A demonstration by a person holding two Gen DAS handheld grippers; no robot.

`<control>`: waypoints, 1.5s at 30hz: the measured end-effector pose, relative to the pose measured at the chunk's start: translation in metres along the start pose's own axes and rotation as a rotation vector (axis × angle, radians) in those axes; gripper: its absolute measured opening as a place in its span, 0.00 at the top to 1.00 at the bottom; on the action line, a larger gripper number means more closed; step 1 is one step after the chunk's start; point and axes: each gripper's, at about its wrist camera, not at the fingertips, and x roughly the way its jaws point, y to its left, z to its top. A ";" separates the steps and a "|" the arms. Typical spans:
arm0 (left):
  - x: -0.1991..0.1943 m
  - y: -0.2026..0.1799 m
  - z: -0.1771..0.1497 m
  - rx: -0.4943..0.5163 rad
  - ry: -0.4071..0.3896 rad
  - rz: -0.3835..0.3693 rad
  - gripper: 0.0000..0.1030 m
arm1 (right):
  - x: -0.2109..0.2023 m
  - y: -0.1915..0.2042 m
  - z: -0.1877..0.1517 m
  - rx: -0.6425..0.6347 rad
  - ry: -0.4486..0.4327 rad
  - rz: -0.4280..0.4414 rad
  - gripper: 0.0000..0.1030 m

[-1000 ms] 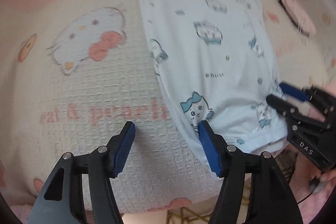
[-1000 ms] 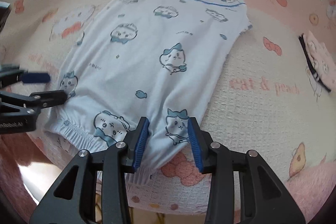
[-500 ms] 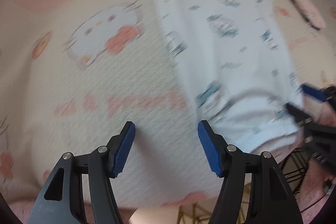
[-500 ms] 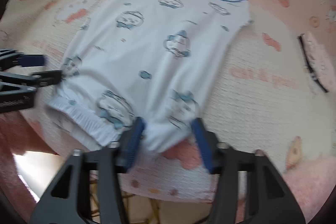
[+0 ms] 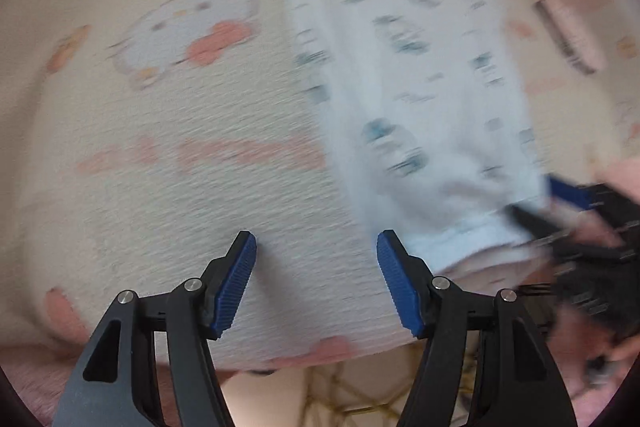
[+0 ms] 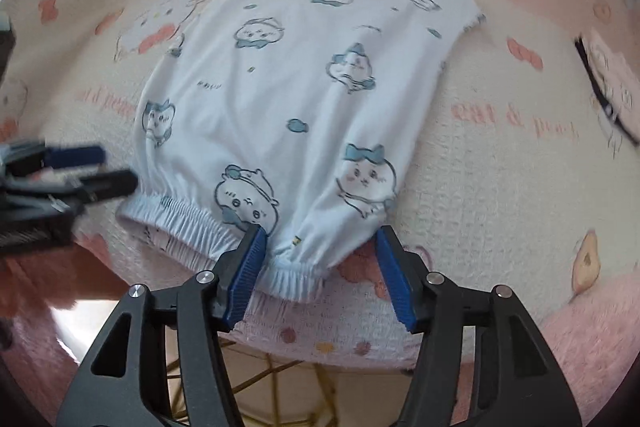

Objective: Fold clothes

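Shorts (image 6: 304, 107), pale blue with cartoon animal print, lie flat on the blanket (image 6: 500, 187), waistband toward the near table edge, blue-striped hem at the far end. Blanket is cream and pink with cat faces and pink lettering, covers the whole tabletop; gold frame shows under its near edge.

Everything below placed relative to the shorts:

Right gripper (image 6: 318, 267) sits at the near waistband, right part. Jaws apart, blue pads either side of the gathered elastic, not pressing it; fabric lies between them. In the left wrist view it shows blurred at the shorts' near right corner (image 5: 560, 211).

Left gripper (image 5: 316, 281) hangs over bare blanket just left of the shorts' near corner. Jaws wide apart, nothing between them; right pad's tip sits at the fabric edge, can't tell if touching. In the right wrist view it shows blurred just left of the waistband's left end (image 6: 80, 171).

Pink cloth item with a dark edge (image 6: 612, 87) lies on the blanket well to the right of the shorts; too blurred to identify.
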 end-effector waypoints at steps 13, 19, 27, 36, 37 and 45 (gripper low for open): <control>-0.003 0.029 -0.016 -0.176 0.023 -0.282 0.37 | -0.011 0.005 -0.010 -0.024 0.031 0.029 0.44; 0.005 0.023 -0.007 -0.209 0.016 -0.287 0.37 | -0.017 -0.005 -0.008 -0.001 0.010 0.016 0.44; 0.006 0.035 -0.003 -0.268 0.019 -0.362 0.37 | -0.017 -0.030 -0.006 0.121 0.036 0.071 0.44; 0.003 0.053 -0.014 -0.374 0.030 -0.531 0.37 | -0.031 -0.055 -0.007 0.142 0.038 0.165 0.44; 0.003 0.050 -0.014 -0.362 0.033 -0.539 0.37 | -0.031 -0.055 -0.007 0.142 0.037 0.169 0.44; 0.010 0.013 -0.011 -0.236 0.065 -0.500 0.37 | 0.004 0.004 0.017 0.109 0.073 0.170 0.46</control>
